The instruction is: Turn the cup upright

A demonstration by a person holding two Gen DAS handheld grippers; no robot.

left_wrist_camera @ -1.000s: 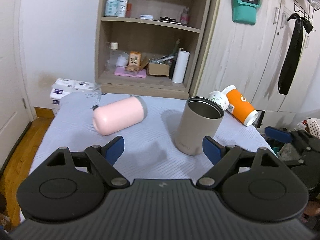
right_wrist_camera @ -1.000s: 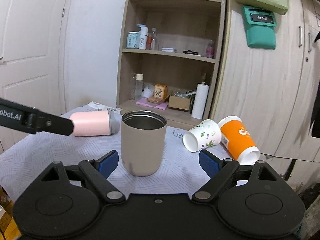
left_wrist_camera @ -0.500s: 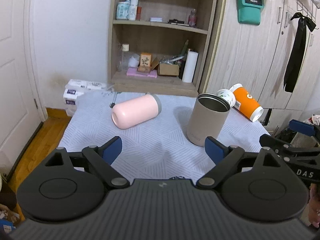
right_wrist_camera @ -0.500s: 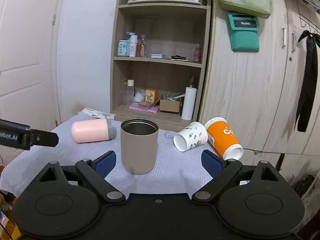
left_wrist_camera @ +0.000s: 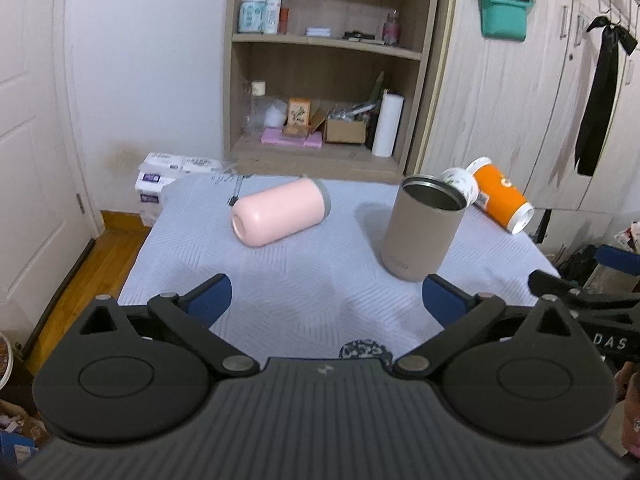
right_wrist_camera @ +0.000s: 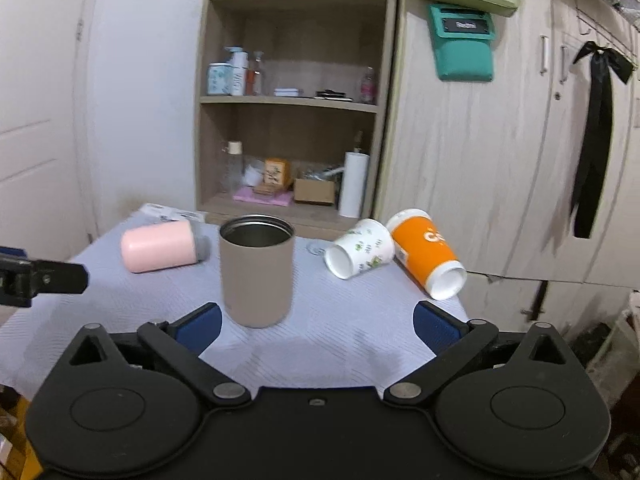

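Four cups sit on the white cloth of the table (right_wrist_camera: 352,344). One, the beige cup (right_wrist_camera: 257,276), stands upright at the frame's centre, its steel mouth open upward. Three lie on their sides: the pink cup (right_wrist_camera: 160,246) at centre left, the white cup (right_wrist_camera: 358,253) with green print at centre right, and the orange cup (right_wrist_camera: 427,251) touching it, further right. Both tongs, the left gripper (left_wrist_camera: 327,300) and the right gripper (right_wrist_camera: 316,326), are spread wide at the bottom of their views, holding nothing. A wooden shelf (right_wrist_camera: 292,100) fills the upper centre.
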